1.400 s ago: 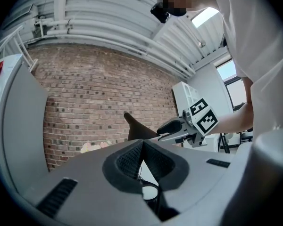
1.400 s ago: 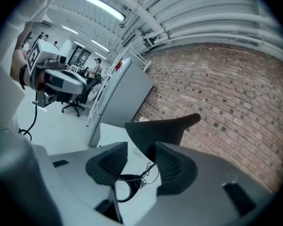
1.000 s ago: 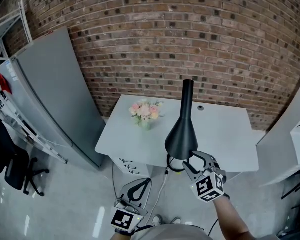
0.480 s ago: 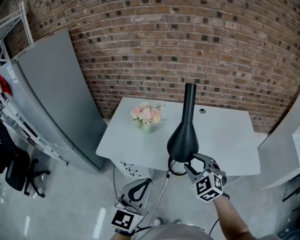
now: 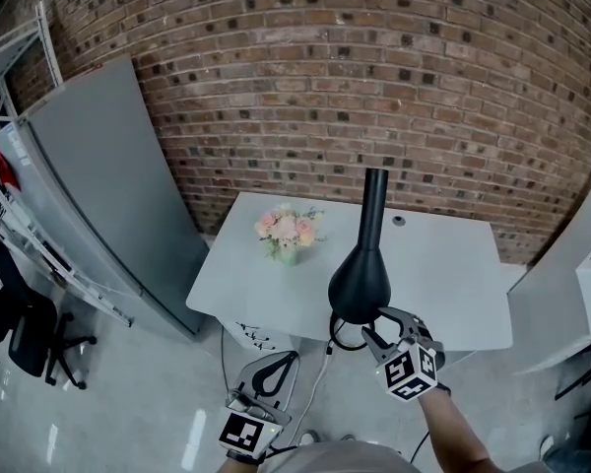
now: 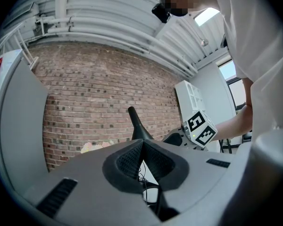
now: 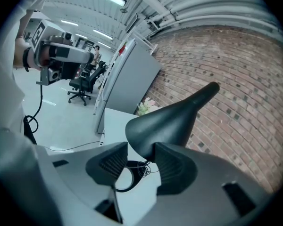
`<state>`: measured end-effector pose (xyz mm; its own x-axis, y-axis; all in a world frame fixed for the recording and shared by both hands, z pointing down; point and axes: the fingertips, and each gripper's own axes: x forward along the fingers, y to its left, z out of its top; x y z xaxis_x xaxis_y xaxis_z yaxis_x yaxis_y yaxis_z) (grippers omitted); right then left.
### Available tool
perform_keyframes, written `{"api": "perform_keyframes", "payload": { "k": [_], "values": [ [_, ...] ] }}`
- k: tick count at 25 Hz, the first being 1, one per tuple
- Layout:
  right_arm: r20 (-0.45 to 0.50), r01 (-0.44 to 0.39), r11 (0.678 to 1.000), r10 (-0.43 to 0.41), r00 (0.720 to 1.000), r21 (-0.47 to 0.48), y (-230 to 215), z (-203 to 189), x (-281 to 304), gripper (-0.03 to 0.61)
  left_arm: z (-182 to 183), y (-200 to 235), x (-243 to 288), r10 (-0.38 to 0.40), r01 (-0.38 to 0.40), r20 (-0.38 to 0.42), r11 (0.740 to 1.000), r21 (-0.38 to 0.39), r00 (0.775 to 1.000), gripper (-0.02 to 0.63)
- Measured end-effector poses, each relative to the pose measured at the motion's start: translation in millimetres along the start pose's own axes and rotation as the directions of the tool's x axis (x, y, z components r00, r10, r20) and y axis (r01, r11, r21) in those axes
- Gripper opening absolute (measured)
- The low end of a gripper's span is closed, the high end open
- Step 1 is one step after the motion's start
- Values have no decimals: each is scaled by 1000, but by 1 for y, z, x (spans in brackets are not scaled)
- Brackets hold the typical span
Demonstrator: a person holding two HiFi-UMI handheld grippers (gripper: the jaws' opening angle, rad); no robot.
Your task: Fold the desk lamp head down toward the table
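A black desk lamp stands at the near edge of the white table (image 5: 443,264). Its cone-shaped head (image 5: 360,282) hangs wide end down, and the neck (image 5: 374,205) points up. My right gripper (image 5: 379,321) is open just under the cone's wide rim. In the right gripper view the lamp head (image 7: 165,121) dips between the spread pads (image 7: 172,161), against the right one, with a gap on the left. The lamp's ring base (image 7: 125,175) shows below. My left gripper (image 5: 288,358) hangs low, off the table, shut on nothing (image 6: 142,147).
A small vase of pink flowers (image 5: 288,227) stands on the table's left part. A tall grey cabinet (image 5: 108,185) stands left of the table and a brick wall behind it. The lamp's cable (image 5: 315,382) drops from the table edge. An office chair (image 5: 30,333) is far left.
The lamp head and my right gripper sit slightly lower in the picture than a second ago. Nothing has been taken hold of or let go, and the left gripper has stayed put.
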<state>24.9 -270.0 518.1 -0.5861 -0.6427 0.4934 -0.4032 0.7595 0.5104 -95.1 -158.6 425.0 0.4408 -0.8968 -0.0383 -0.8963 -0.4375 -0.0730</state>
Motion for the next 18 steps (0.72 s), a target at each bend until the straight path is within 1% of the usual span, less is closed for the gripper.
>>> {"api": "perform_keyframes", "payload": {
  "k": [18],
  "values": [
    [-18, 8, 1000, -8, 1000, 0, -3, -8, 12, 187, -3, 3, 2, 16, -16, -4, 1000, -10, 1000, 8]
  ]
}}
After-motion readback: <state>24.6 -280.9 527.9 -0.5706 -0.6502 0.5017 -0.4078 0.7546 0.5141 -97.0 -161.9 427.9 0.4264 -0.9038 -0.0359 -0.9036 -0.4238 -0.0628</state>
